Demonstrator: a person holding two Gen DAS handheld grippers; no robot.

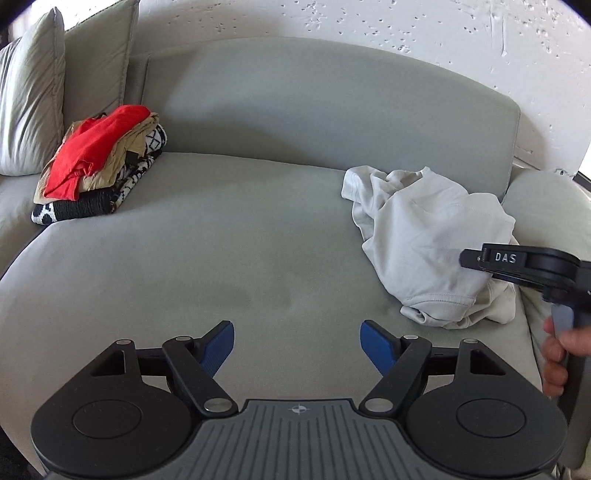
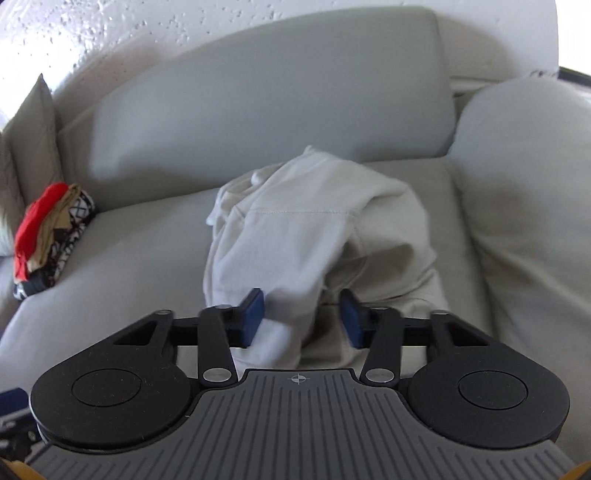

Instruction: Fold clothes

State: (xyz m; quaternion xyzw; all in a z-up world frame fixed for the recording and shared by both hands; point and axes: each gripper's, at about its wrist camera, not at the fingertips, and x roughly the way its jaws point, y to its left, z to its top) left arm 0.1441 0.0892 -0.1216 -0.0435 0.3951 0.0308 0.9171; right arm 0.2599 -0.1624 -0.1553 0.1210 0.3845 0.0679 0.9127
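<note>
A grey sofa (image 1: 258,229) against a white wall (image 1: 406,22) bears a crumpled pale garment (image 2: 295,229), both hand-held grippers gaping empty.

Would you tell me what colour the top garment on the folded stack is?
Red: the top garment on the folded stack, clearest in the left wrist view.

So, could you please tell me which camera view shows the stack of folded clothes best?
The left wrist view: the stack of folded clothes sits there large and sharp, with red, tan and black-and-white patterned layers distinct. In the right wrist view the same stack is small, squeezed at the left edge and slightly blurred.
</note>
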